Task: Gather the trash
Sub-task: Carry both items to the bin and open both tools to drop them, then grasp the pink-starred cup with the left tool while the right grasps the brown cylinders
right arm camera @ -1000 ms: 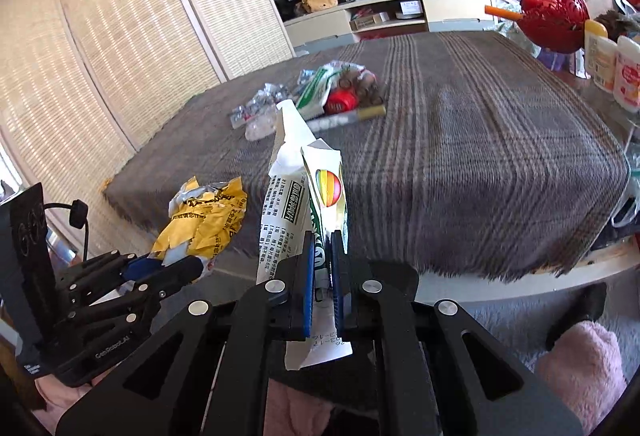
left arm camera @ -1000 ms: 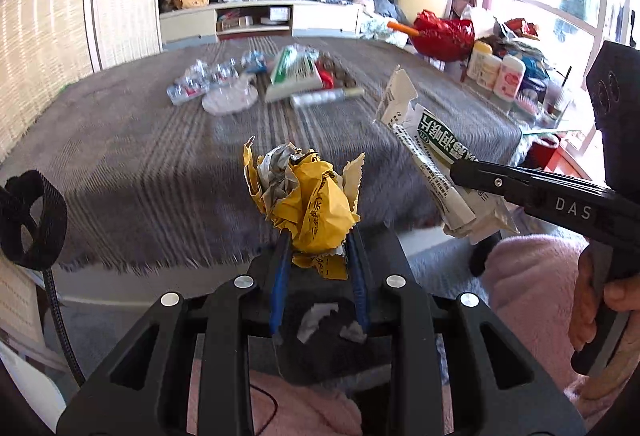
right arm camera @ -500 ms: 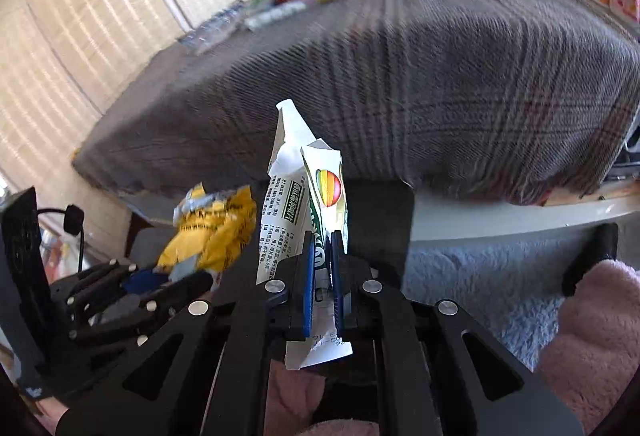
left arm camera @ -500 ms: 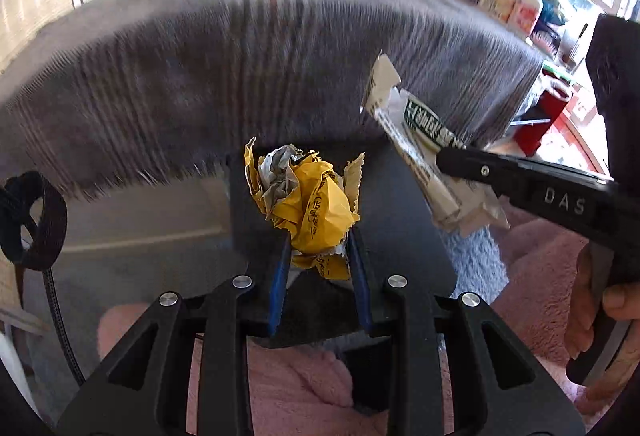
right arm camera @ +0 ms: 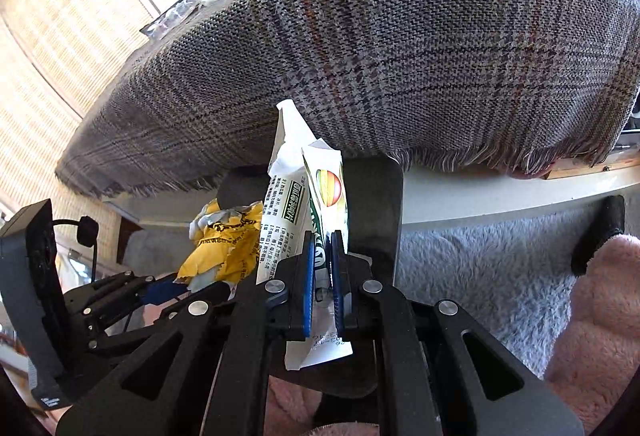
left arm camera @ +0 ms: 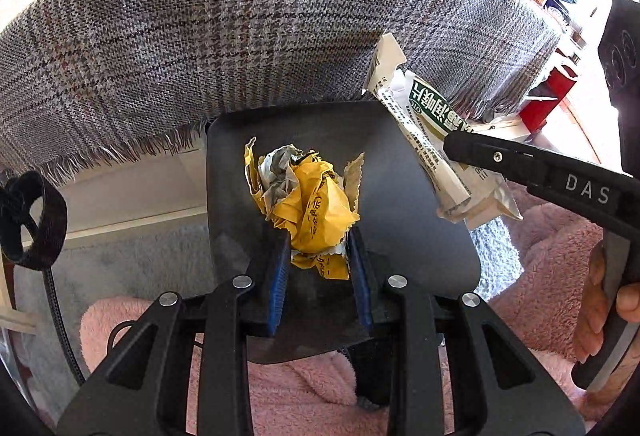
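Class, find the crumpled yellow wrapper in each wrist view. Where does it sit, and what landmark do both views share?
Left wrist: crumpled yellow wrapper at centre, clamped in the left gripper.
Right wrist: lower left, beside the white packet.
Shared landmark: the plaid tablecloth above.

Two tools, left (left arm camera: 318, 252) and right (right arm camera: 320, 260), one crumpled yellow wrapper (left arm camera: 308, 207), one white-green packet (right arm camera: 304, 211), one dark bin (left arm camera: 384, 171), one plaid tablecloth (left arm camera: 240, 27)

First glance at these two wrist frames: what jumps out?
The crumpled yellow wrapper, pinched in the left gripper dead centre over a dark bin lid. Beside it, the right gripper is clamped on flattened white-and-green packaging with a rainbow circle. Behind both, a grey plaid tablecloth with a fringed edge fills the upper frame, with more litter at its far end.
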A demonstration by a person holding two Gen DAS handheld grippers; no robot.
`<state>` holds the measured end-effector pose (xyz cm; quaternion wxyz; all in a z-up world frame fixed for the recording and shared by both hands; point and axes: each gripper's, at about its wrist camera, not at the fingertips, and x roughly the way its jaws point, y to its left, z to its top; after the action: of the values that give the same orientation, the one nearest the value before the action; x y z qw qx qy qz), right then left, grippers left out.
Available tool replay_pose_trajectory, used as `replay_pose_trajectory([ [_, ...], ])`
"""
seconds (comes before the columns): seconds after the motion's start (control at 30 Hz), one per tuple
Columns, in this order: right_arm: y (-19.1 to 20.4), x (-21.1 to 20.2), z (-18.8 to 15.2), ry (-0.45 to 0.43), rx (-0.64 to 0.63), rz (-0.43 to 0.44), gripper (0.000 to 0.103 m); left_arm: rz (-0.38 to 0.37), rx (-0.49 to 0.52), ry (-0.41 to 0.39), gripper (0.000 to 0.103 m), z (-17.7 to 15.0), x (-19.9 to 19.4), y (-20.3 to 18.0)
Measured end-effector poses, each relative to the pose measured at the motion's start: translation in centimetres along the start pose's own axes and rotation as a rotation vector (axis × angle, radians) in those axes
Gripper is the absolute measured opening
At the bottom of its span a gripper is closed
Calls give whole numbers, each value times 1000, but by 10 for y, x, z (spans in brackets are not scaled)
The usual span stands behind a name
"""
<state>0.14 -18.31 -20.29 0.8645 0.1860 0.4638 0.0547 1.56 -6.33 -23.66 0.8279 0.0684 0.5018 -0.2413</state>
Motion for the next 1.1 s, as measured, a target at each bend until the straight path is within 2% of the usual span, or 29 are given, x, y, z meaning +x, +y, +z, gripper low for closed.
replay_pose_trajectory([
  [0.13,-2,2,1,-3,21,7,13,1,-7,-6,36,1,-4,0],
  [0.2,-2,1,4,-6,30,0,14,9,-8,-14,47,0,-10,6],
  [0.27,-5,-1,7,-12,36,-5,40,21,-14,-29,56,2,-14,7],
  [0.3,-5,-3,7,-25,36,-13,64,24,-15,-34,60,3,-16,7],
  [0.33,-6,-5,8,-36,34,-23,71,28,-17,-42,61,4,-19,8],
  [0.4,-8,-9,9,-46,32,-30,71,33,-21,-51,68,5,-24,10],
  [0.47,-10,-13,9,-60,36,-34,76,36,-21,-57,73,6,-28,12],
  [0.53,-11,-17,9,-77,29,-45,90,38,-26,-70,81,7,-33,14],
  [0.6,-11,-19,10,-88,26,-48,98,42,-30,-81,87,6,-38,18],
  [0.73,-10,-22,12,-92,21,-41,99,50,-37,-100,95,6,-47,18],
  [0.97,0,-26,15,-82,-7,-31,99,62,-62,-129,95,5,-60,25],
  [1.1,6,-41,22,-114,-17,-22,99,77,-67,-156,95,7,-71,29],
])
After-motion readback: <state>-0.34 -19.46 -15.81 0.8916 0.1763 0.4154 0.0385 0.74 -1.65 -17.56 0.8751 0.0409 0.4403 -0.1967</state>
